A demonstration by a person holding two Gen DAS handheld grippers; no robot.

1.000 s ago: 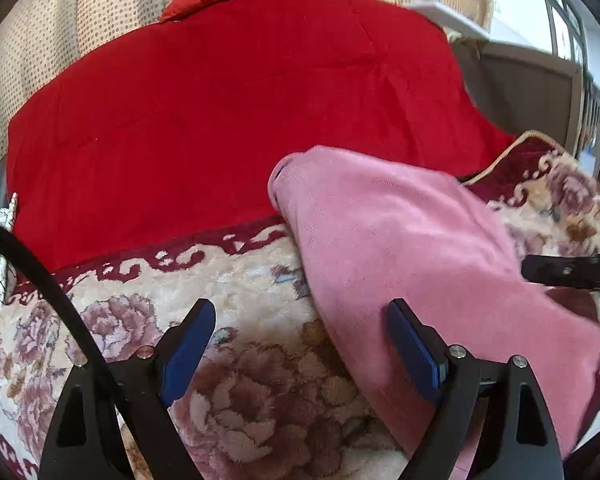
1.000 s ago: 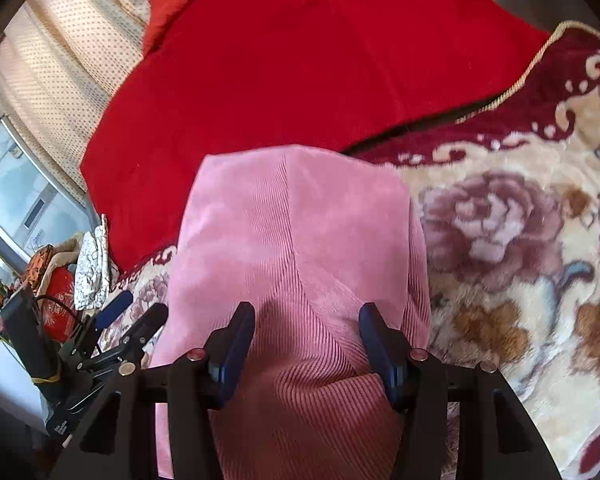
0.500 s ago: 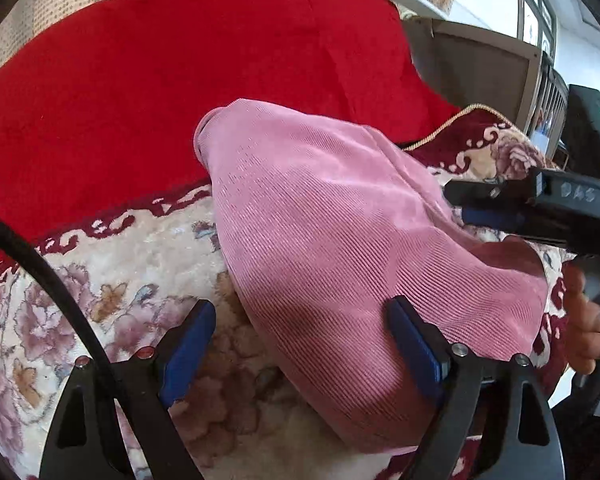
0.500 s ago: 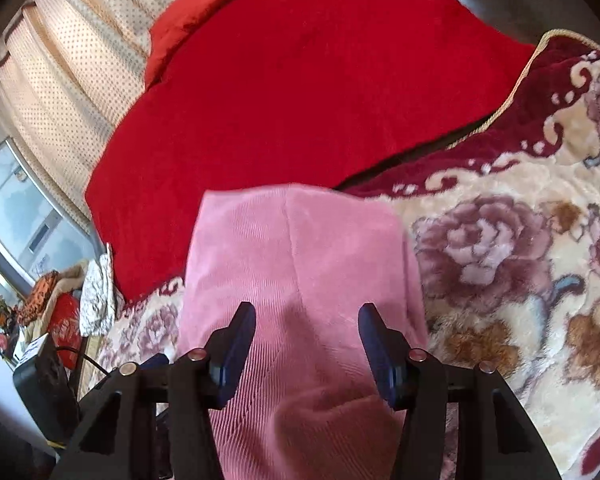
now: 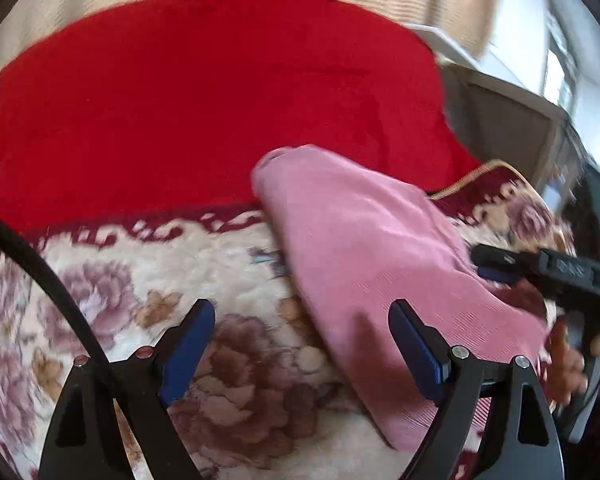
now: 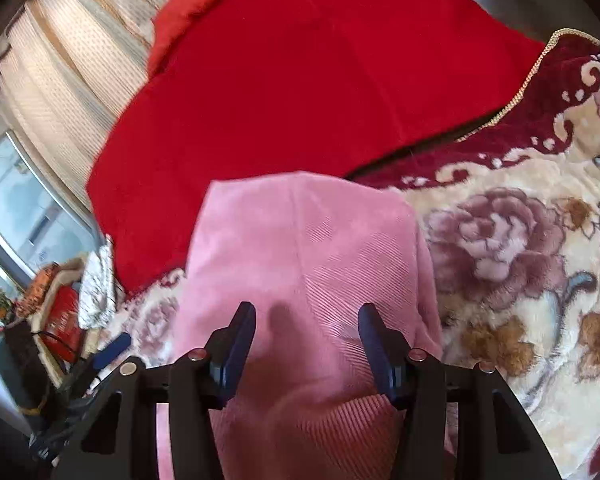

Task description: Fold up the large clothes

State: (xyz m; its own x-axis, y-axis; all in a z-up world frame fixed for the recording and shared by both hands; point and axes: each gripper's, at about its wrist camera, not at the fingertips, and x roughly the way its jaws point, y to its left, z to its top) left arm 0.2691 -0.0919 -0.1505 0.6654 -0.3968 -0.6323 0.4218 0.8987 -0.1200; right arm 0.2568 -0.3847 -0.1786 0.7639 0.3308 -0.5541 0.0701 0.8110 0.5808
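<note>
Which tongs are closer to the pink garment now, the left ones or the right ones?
The right. The right tongs hang directly over the pink garment, open. The left tongs are open beside it, mostly over the floral blanket, near the garment's left edge.

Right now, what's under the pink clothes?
The folded pink corduroy garment lies on a cream floral blanket, which shows around its edges. Its far end reaches the red quilt. Whatever is directly beneath the garment is covered, so it can't be seen.

- A floral blanket (image 6: 512, 240) is lying spread at 4 o'clock.
- A red cover (image 5: 204, 112) is stretching toward 12 o'clock.
- Dotted beige curtains (image 6: 60, 64) are hanging at 10 o'clock.
</note>
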